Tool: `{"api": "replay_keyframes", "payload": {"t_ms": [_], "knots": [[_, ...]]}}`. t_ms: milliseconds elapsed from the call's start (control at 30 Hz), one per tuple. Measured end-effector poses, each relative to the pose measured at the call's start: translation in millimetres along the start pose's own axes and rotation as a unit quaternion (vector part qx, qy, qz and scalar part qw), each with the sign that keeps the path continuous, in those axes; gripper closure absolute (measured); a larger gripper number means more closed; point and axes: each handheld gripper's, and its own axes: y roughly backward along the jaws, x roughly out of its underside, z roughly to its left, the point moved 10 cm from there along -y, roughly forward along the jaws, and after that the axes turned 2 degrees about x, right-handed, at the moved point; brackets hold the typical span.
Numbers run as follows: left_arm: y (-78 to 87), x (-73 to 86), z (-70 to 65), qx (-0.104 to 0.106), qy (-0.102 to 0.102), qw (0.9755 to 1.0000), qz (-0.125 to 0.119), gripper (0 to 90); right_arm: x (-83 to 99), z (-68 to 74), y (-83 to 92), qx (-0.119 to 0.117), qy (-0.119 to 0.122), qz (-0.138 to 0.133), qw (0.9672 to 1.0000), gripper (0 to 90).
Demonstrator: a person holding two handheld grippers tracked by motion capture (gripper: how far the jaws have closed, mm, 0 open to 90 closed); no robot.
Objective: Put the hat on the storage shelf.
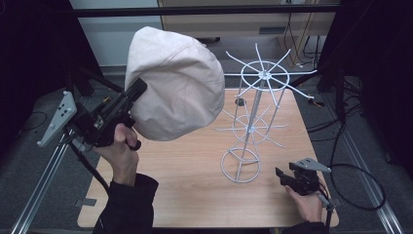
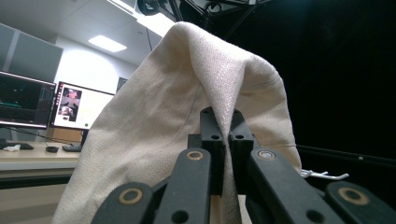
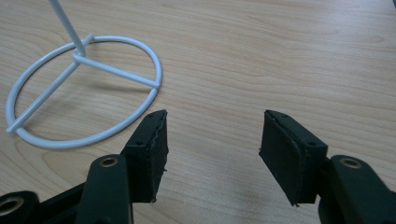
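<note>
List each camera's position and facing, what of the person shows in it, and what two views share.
High view: above the person's side, looking down on the table; forearms, both hands.
Left gripper view: rides the left gripper, tilted up at the cream hat pinched in its shut jaws.
Right gripper view: rides the right gripper, open, facing the tabletop.
Shared: the white wire rack, its base ring.

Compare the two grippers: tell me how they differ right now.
The left gripper is shut on a fold of the cream cloth hat; the right gripper is open with nothing between its jaws. The left gripper is held up above the table, while the right gripper sits low over the wood beside the white wire rack and its ring base. Both have black jaws and are hand-held.
</note>
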Motion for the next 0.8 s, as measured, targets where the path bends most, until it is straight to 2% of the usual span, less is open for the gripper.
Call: {"api": "replay_keyframes", "payload": {"t_ms": [167, 233, 433, 533, 800], "knots": [[-16.9, 5.1, 1.6, 0.007, 0.013, 0.9999, 0.001, 88.4, -0.3, 0.0, 0.2, -0.001, 0.0, -0.002, 1.0, 41.3], [-19.8, 7.1, 1.7, 0.007, 0.013, 0.9999, 0.003, 88.4, -0.1, -0.3, 0.2, 0.0, 0.0, -0.001, 1.0, 41.3], [-33.5, 25.4, 2.3, 0.011, 0.023, 0.9994, 0.021, 88.5, -0.5, -0.5, 0.4, -0.002, 0.0, -0.003, 1.0, 41.2], [-34.9, 30.4, 2.8, 0.011, 0.023, 0.9993, 0.026, 88.4, -0.5, -0.4, 0.4, -0.002, 0.0, -0.003, 1.0, 41.2], [-34.0, 48.0, 10.2, 0.007, 0.04, 0.9983, 0.042, 88.4, -0.4, -0.3, 0.3, 0.0, 0.002, -0.002, 1.0, 41.0]]}}
